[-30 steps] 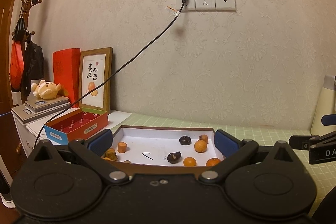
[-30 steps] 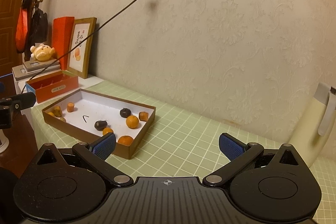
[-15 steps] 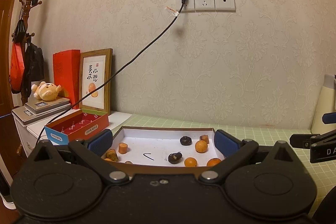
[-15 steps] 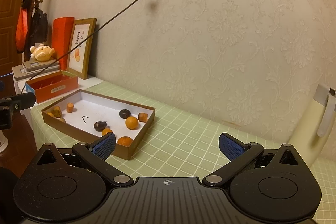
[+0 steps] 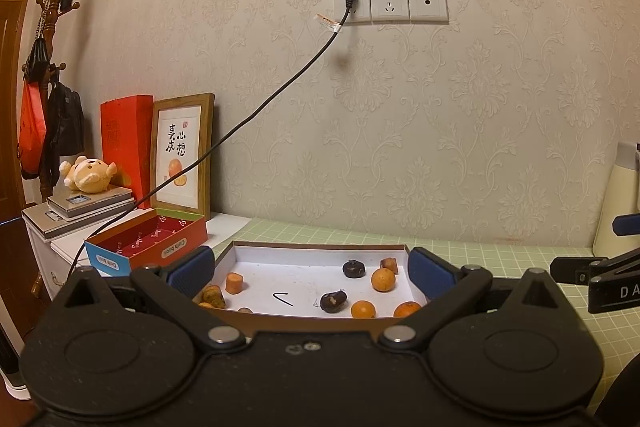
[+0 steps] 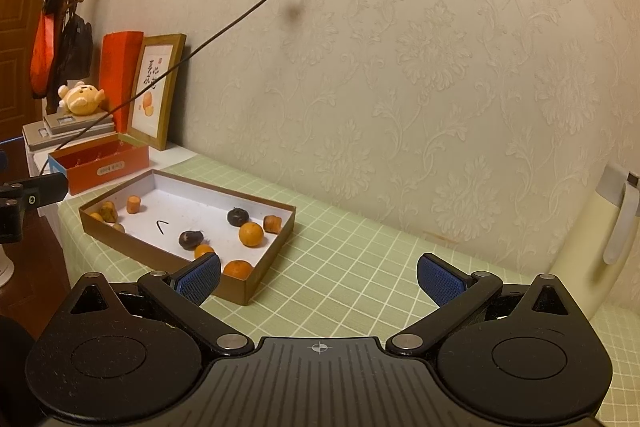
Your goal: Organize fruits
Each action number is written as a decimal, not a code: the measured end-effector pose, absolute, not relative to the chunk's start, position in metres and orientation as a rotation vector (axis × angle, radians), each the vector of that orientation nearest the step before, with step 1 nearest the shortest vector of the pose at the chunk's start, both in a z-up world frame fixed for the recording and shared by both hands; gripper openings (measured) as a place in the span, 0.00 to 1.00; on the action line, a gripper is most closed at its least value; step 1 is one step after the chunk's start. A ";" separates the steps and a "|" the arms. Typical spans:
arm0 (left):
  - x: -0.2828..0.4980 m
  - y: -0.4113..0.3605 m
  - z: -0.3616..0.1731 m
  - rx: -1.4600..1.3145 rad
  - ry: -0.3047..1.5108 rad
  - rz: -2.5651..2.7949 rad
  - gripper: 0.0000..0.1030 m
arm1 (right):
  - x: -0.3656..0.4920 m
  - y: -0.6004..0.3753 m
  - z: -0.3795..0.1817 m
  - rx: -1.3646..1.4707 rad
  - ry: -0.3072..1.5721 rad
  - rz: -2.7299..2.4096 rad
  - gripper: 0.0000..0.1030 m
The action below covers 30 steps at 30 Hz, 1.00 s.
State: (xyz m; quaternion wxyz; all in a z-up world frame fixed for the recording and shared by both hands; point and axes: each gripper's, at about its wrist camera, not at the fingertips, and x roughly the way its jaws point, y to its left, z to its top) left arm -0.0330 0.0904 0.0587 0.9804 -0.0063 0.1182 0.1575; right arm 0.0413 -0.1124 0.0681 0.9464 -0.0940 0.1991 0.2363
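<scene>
A shallow brown box with a white floor point(image 5: 320, 246) point(image 6: 256, 277) lies on the green checked tablecloth. It holds several small oranges point(image 5: 383, 279) point(image 6: 251, 234), two dark fruits point(image 5: 353, 268) point(image 6: 190, 239) and orange-brown pieces point(image 5: 234, 283) point(image 6: 134, 204). My left gripper point(image 5: 310, 273) is open and empty, hovering just before the box's near edge. My right gripper point(image 6: 318, 277) is open and empty, to the right of the box above the tablecloth.
A red open box point(image 5: 148, 241) point(image 6: 100, 163) sits left of the fruit box, by a framed picture point(image 5: 182, 157) and a plush toy point(image 5: 86, 175). A black cable point(image 5: 256, 115) hangs from the wall socket. A cream jug point(image 6: 596, 247) stands at right.
Both grippers have shifted slightly; the left view has tilted a little down toward the box. Both remain open and empty.
</scene>
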 end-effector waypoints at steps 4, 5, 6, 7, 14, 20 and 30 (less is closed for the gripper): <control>-0.033 0.090 0.059 -0.013 0.239 0.316 0.94 | 0.041 -0.112 0.068 -0.193 0.405 0.481 1.00; -0.033 0.090 0.059 -0.013 0.238 0.316 0.94 | 0.040 -0.111 0.068 -0.195 0.404 0.480 1.00; -0.034 0.090 0.059 -0.013 0.237 0.318 0.94 | 0.040 -0.111 0.068 -0.196 0.403 0.480 1.00; -0.033 0.090 0.059 -0.012 0.237 0.317 0.94 | 0.040 -0.111 0.068 -0.197 0.403 0.479 1.00; -0.033 0.090 0.059 -0.011 0.237 0.315 0.94 | 0.039 -0.111 0.068 -0.197 0.404 0.479 1.00; -0.033 0.090 0.059 -0.011 0.238 0.314 0.94 | 0.039 -0.111 0.068 -0.197 0.403 0.479 1.00; -0.033 0.090 0.058 -0.011 0.237 0.315 0.94 | 0.039 -0.110 0.068 -0.197 0.404 0.479 1.00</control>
